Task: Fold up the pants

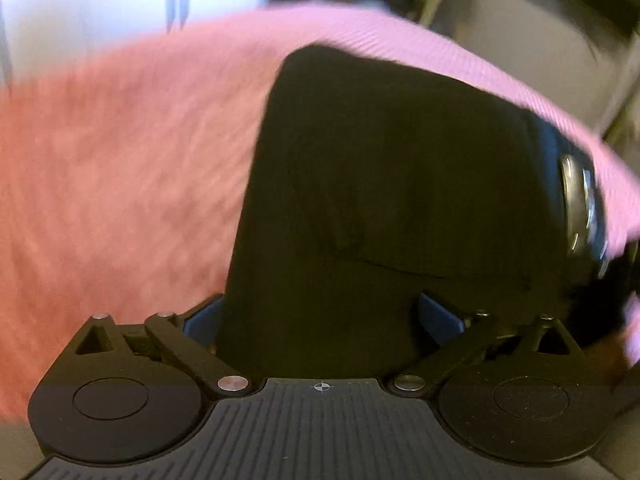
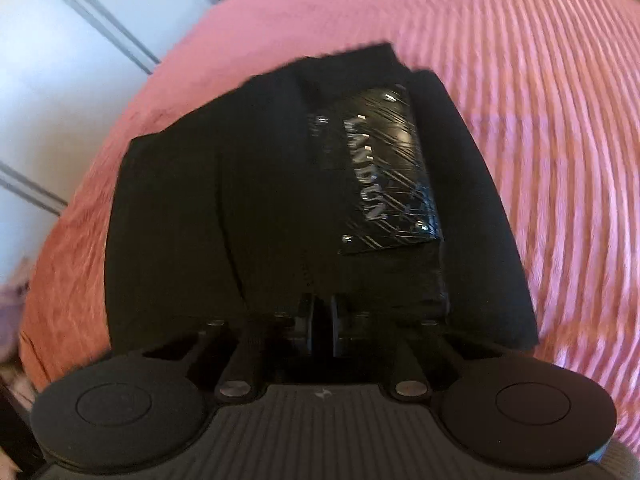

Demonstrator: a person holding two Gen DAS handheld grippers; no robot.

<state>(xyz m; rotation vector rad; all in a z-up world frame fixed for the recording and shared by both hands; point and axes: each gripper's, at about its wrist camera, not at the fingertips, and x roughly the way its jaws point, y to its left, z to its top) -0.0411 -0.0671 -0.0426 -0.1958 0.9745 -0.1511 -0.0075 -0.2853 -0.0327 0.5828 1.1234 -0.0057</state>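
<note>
Item: black pants [image 2: 280, 208], folded bundle on pink bedspread [image 2: 540, 120], glossy label [image 2: 384, 168] face up.
Right gripper [image 2: 320, 320] — fingers pinched together on the near hem.
Left gripper [image 1: 320, 312] — blue pads [image 1: 438, 314] spread wide, cloth between, not clamped.
Risk: only one firm hold; a lift or pull could drag layers askew, bundle opens — esp. w/ both views blurred.

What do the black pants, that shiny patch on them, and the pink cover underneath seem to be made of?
Pants: soft matte black fabric, probably a knit; it drapes and folds thickly. Patch: glossy, likely plastic or foil print; it glints with silver lettering. Pink cover: ribbed cloth, possibly corduroy or chenille; raised stripes show.
</note>
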